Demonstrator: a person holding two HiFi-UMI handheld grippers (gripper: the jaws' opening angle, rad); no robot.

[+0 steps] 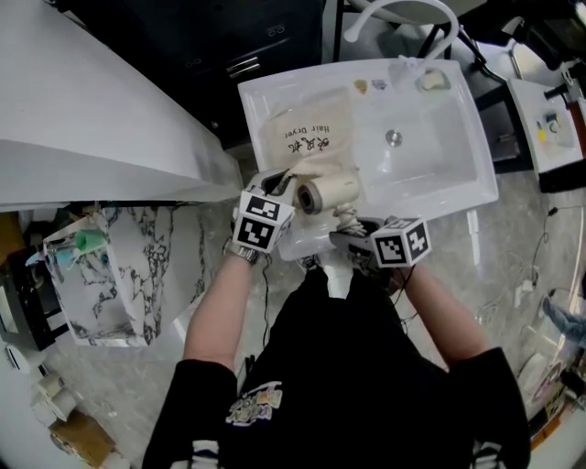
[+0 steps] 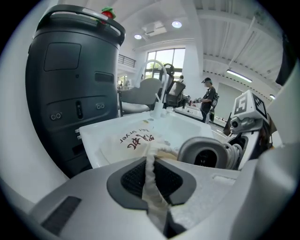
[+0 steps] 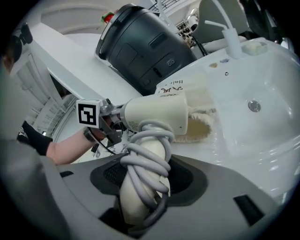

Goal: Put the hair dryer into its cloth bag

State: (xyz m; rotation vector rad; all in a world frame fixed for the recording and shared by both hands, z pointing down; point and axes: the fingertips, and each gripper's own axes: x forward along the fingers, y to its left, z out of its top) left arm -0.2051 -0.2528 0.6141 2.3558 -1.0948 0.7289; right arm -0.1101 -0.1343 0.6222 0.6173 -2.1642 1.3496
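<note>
Bagging stands at the point of entry.

Head view: the cloth bag [image 1: 307,137] lies printed side up on the left ledge of the white sink [image 1: 439,156], with its bunched mouth toward the person. The left tongs [image 1: 282,183] sit at the near edge of that mouth. The right tongs [image 1: 346,231] carry the hair dryer [image 1: 330,192], barrel roughly level and just at the opening. From here I cannot tell whether any of the barrel is under the cloth yet; it looks not to be.

Left gripper view: the left tongs [image 2: 152,176] are almost closed, with a fold of the bag's rim pinched between the pads, so the mouth is held up. One round end of the hair dryer [image 2: 204,152] stands just right of the pinch, and the bag's lettering lies beyond.

Right gripper view: the right tongs [image 3: 145,183] stand fairly wide but are clamped on the dryer's handle, which has the grey cord [image 3: 150,159] wound round it. The far end of the barrel lies beside the gaping mouth of the bag.

The next move, as I judge it, is to slide the barrel into the opening while the rim is held lifted, then feed in the handle. The handle juts crosswise, and the cord loops could catch on the rim.

A dark appliance [image 3: 140,42] stands behind the sink, with a tap [image 1: 403,14] and a drain [image 1: 393,138] nearby. None of them is in the way.
</note>
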